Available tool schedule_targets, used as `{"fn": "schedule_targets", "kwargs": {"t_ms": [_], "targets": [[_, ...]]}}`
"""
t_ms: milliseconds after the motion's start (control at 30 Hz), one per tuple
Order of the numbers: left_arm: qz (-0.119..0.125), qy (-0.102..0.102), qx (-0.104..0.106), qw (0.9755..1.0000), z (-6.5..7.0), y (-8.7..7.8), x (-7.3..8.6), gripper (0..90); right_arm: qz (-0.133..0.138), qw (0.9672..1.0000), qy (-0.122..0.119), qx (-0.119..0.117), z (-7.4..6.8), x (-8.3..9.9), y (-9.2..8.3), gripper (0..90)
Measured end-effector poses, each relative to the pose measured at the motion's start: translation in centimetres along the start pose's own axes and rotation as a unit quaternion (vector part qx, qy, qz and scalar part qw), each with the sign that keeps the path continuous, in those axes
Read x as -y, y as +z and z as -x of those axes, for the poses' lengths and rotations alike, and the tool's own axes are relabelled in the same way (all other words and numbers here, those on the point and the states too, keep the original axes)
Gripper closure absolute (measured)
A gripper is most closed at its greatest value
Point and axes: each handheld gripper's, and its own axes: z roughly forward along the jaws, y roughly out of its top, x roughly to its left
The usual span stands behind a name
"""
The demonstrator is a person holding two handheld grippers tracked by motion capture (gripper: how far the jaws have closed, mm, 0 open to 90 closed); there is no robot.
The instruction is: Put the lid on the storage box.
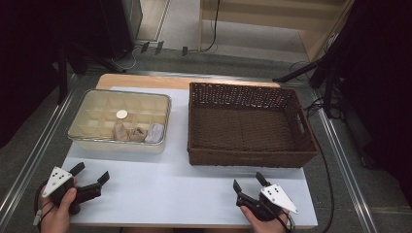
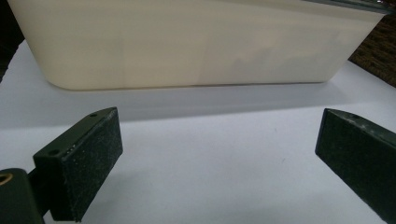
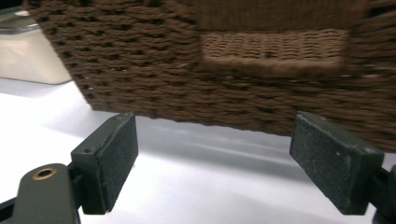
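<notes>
A cream compartment box (image 1: pixel 92 133) stands at the left of the white table top; its near wall (image 2: pixel 187 46) faces the left gripper view. Inside lie a round pale disc (image 1: pixel 121 114), crumpled brown pieces (image 1: pixel 128 132) and a small clear packet (image 1: pixel 155 132). A brown woven basket (image 1: pixel 248 158) sits to its right, holding nothing, with its near wall (image 3: pixel 261 79) close in the right gripper view. My left gripper (image 1: pixel 92 173) rests open in front of the box. In front of the basket my right gripper (image 1: pixel 249 182) is open too, with nothing between its jaws.
The white table top (image 1: pixel 170 189) has bare room between the two grippers and the containers. Metal rails (image 1: pixel 340 160) run along both sides of the table. Cables and stand legs (image 1: pixel 311 73) lie on the floor beyond the far edge.
</notes>
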Motion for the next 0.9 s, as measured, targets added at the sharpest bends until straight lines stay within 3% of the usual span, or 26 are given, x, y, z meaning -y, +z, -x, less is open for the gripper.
{"fn": "schedule_targets", "kwargs": {"t_ms": [400,900], "targets": [[0.003,0.002,0.002,1.0000,0.0,0.0,0.0,0.8,0.008,0.9990,0.009,0.044,4.7,-0.2,-2.2,16.0],[0.005,0.007,-0.001,1.0000,0.1,-0.1,0.1,0.8,0.015,0.9951,-0.014,0.097,9.8,0.3,-4.4,16.8]]}}
